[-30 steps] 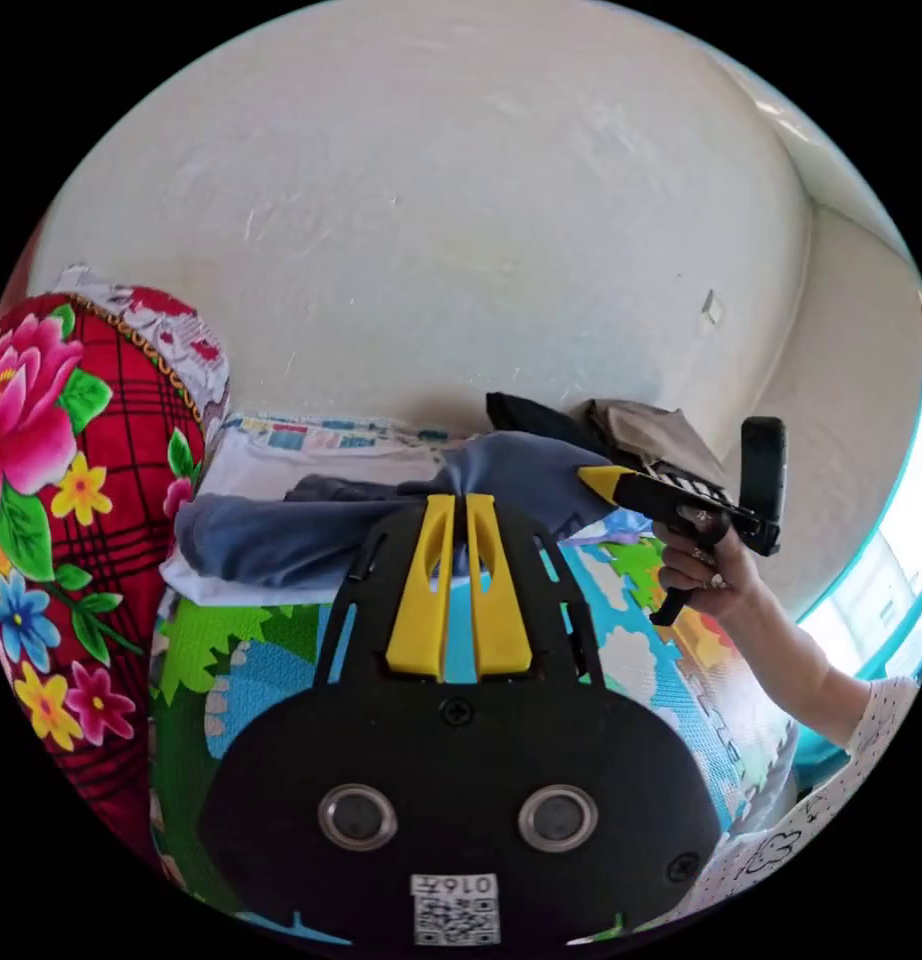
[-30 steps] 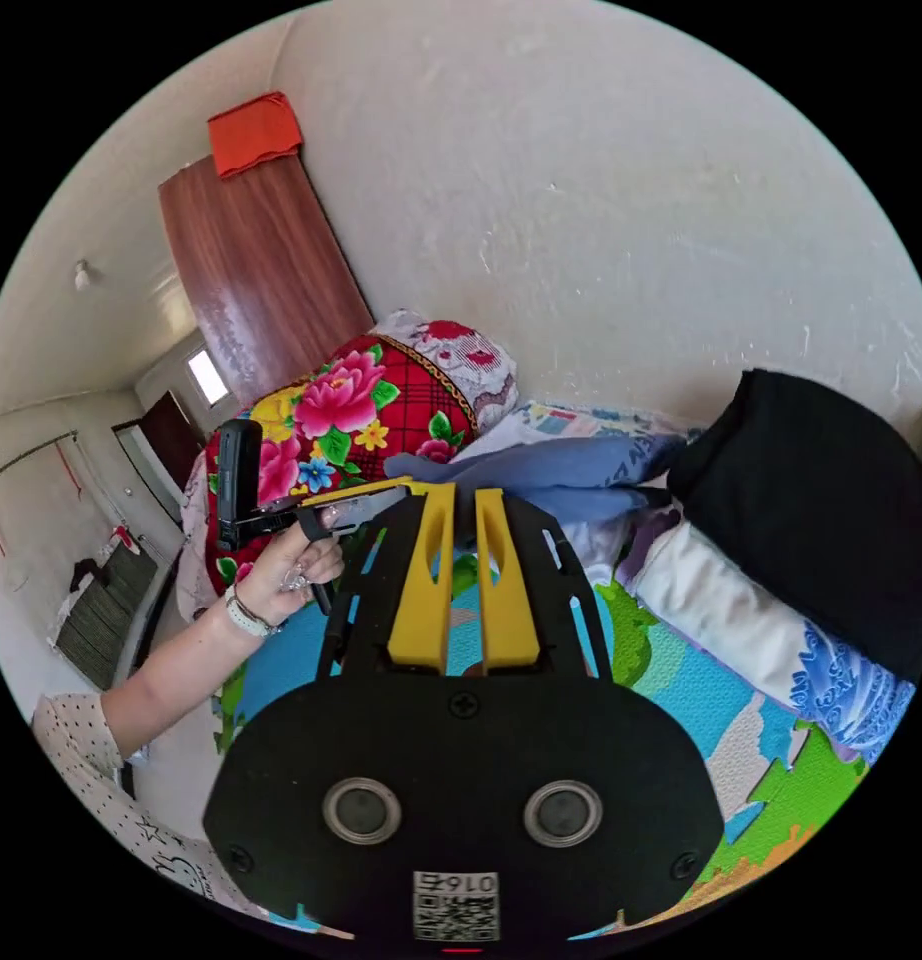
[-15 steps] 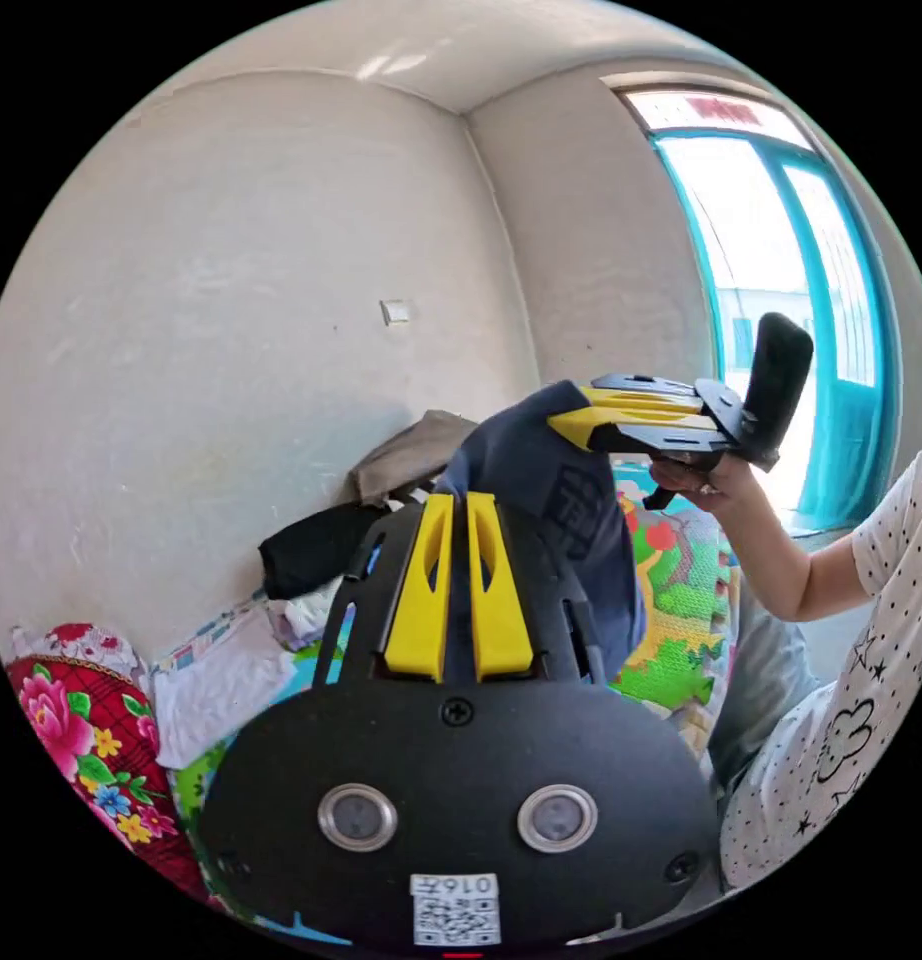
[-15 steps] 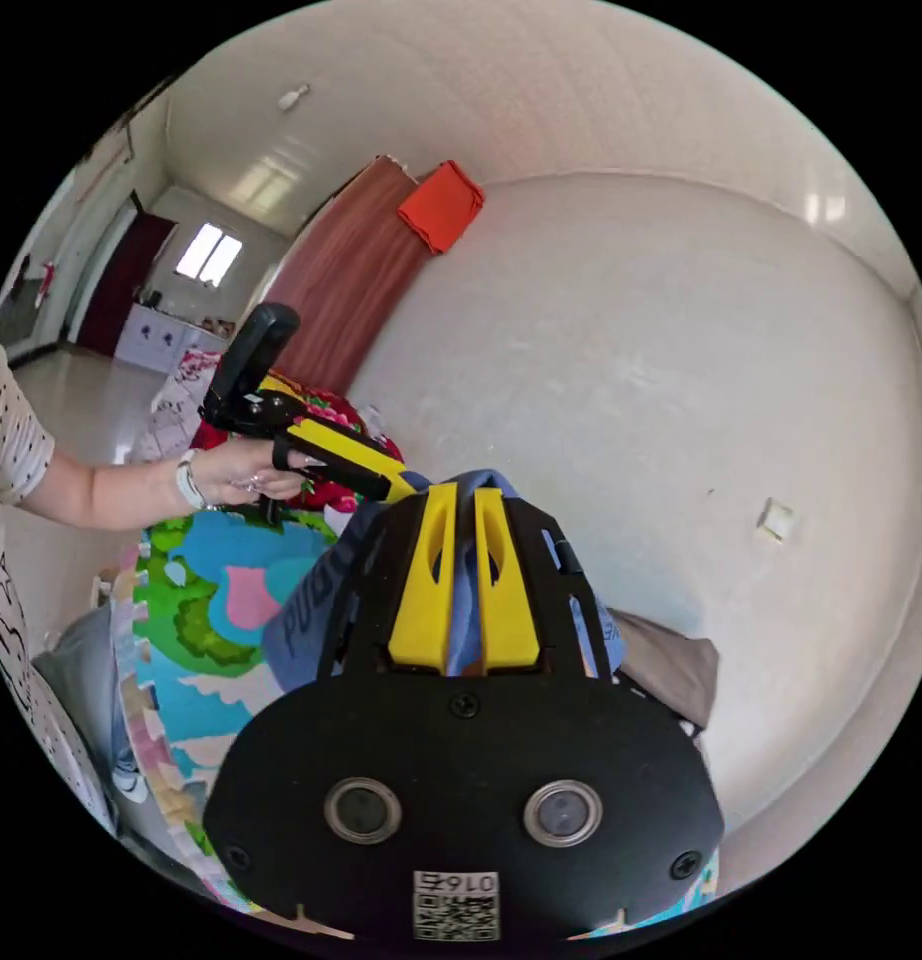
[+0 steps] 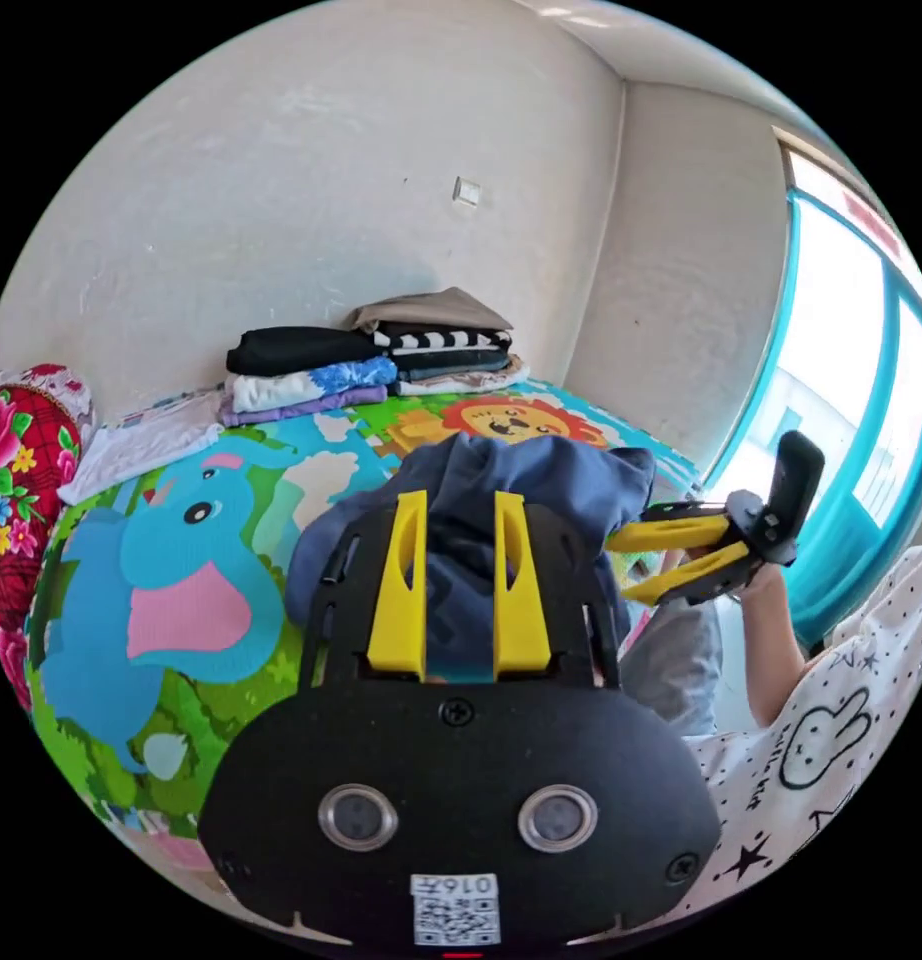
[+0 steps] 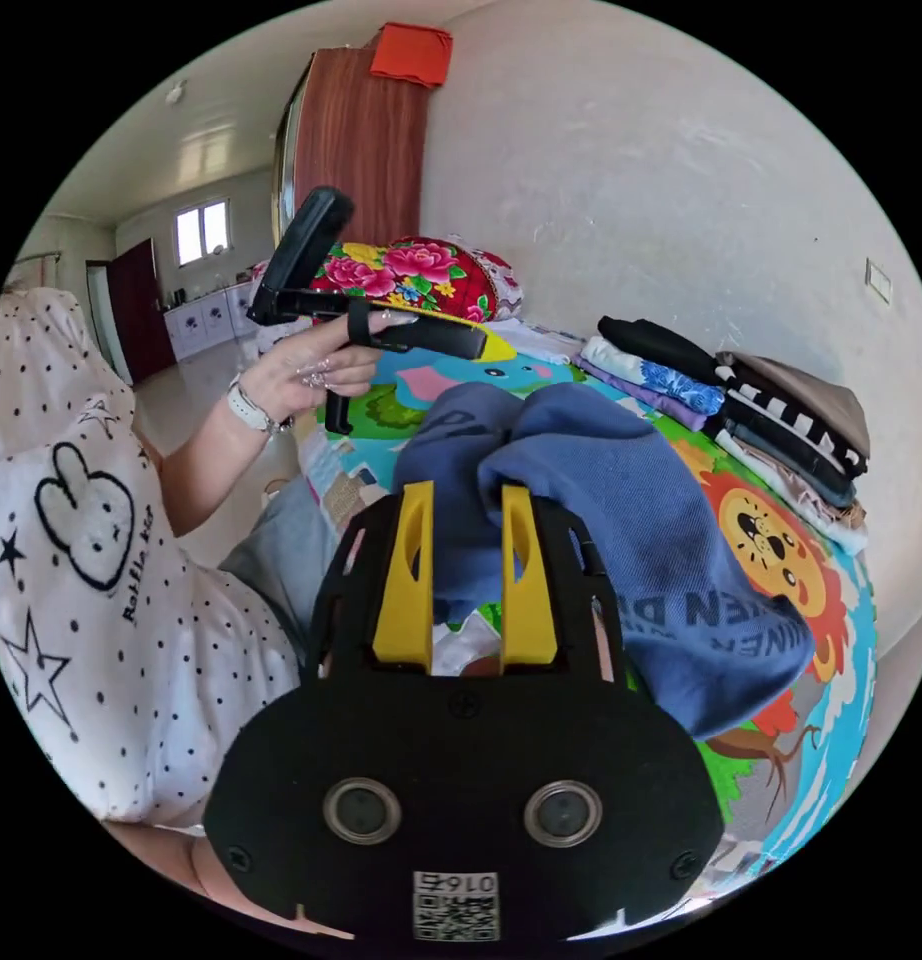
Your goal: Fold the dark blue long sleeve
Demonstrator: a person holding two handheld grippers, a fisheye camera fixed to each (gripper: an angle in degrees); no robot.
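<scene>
The dark blue long sleeve (image 6: 621, 520) is seen heaped in a loose bundle on the colourful play mat (image 5: 181, 600), just ahead of both sets of fingers. The left gripper (image 5: 459, 580) is held with its fingers parted, cloth lying between and beyond them but not pinched; the right gripper (image 6: 465, 575) is likewise spread, gripping nothing. The fabric is judged soft, light and limp, likely to sag and bunch when lifted. It would best be taken at hem corners or shoulder seams, which are buried in the heap.
</scene>
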